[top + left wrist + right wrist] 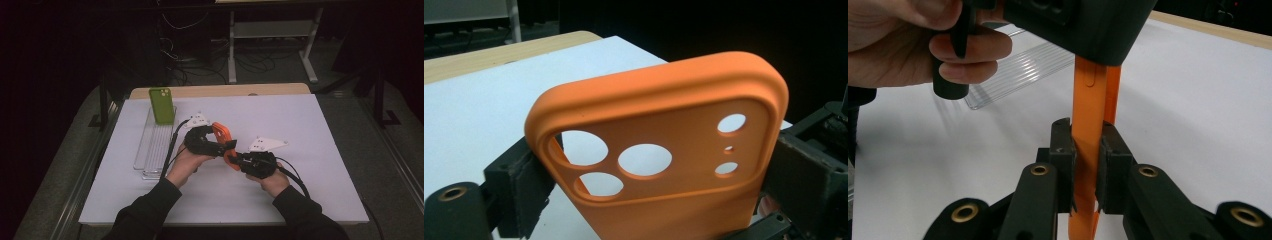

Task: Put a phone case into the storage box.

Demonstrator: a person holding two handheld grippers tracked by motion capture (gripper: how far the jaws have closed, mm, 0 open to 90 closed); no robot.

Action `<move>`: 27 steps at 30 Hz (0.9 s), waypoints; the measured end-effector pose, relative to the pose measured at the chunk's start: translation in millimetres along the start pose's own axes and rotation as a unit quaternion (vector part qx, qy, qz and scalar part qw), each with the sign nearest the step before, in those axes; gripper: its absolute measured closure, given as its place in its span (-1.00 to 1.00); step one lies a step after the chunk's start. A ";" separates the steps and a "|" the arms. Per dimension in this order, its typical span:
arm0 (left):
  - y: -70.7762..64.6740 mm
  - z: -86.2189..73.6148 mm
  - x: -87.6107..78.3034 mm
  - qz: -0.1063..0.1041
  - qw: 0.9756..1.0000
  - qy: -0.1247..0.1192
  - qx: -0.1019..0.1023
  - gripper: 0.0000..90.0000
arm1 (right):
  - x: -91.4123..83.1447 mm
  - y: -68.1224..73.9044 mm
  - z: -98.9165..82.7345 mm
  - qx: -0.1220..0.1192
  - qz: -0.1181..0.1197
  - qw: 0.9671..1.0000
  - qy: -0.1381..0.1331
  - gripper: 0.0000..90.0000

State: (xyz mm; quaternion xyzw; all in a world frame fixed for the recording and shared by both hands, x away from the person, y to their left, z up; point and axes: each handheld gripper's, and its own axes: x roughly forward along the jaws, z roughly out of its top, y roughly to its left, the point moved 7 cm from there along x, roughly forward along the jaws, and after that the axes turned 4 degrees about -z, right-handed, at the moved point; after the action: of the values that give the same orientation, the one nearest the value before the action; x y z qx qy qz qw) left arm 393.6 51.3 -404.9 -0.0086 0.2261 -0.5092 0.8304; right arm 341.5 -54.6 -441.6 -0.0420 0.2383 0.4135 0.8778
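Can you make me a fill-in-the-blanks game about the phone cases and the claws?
1. Both claws are holding a phone case that is ____ in colour.
2. The green phone case stands in a clear ____.
3. The right claw is ____ on the case's edge.
4. The table has a ____ top.

Missing words: orange; tray; shut; white

Green phone case upright in clear tray, white table.
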 end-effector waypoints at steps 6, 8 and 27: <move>-1.9 -0.8 -1.2 0.001 1.000 0.000 0.002 -0.73 | 0.6 0.8 -1.8 -0.004 0.000 1.000 0.005 0.75; -1.5 -1.2 -0.7 -0.002 1.000 -0.001 0.000 -0.73 | 0.9 1.2 -2.6 -0.004 0.000 1.000 0.007 0.75; 7.4 6.2 -12.4 0.037 0.999 0.005 0.009 -0.70 | -16.0 -13.6 -16.3 -0.019 -0.033 0.998 0.044 -0.59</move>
State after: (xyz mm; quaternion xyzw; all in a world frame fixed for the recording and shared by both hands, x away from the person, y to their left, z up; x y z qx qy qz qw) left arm 397.6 64.0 -396.6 0.0100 0.2260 -0.4801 0.8476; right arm 336.7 -79.3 -450.4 -0.0844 0.2669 0.3868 0.8786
